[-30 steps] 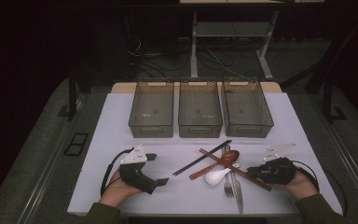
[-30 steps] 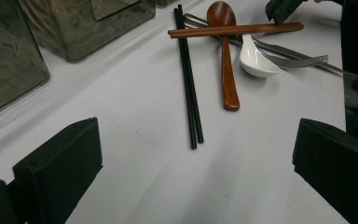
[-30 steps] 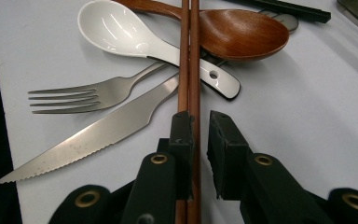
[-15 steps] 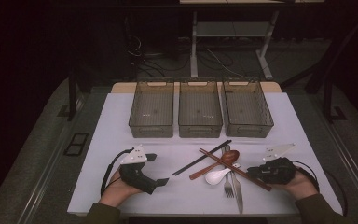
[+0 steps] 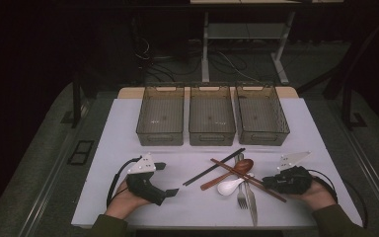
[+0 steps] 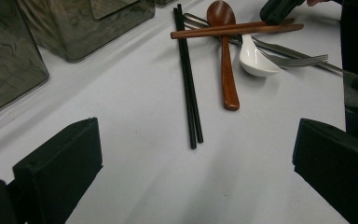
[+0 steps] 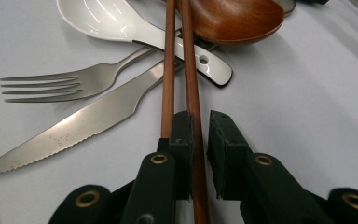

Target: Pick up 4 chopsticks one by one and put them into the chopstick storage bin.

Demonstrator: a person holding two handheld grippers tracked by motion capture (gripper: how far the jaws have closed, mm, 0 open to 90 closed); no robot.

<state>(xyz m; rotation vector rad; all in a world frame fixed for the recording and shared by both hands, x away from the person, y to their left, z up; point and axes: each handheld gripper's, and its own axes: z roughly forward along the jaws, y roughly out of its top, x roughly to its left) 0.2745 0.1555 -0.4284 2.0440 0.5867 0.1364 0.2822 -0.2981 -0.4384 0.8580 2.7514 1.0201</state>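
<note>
All three bins [image 5: 211,118] stand empty and the cutlery lies piled on the table, so sorting has barely begun: the right gripper [image 7: 200,122] seems narrowed on one brown chopstick [image 7: 192,84], while the left gripper [image 5: 168,178] gapes wide.

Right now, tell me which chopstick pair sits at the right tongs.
The brown wooden chopsticks, running to the right tongs; the black chopsticks lie apart, left of the pile.

From the high view we see a dim room, its background nearly black, with only the white surface [image 5: 128,143] lit. Shadows under the cutlery are soft and faint. In the right gripper view the knife [image 7: 74,126] catches mild glare, while the near tongs look slightly soft.
</note>
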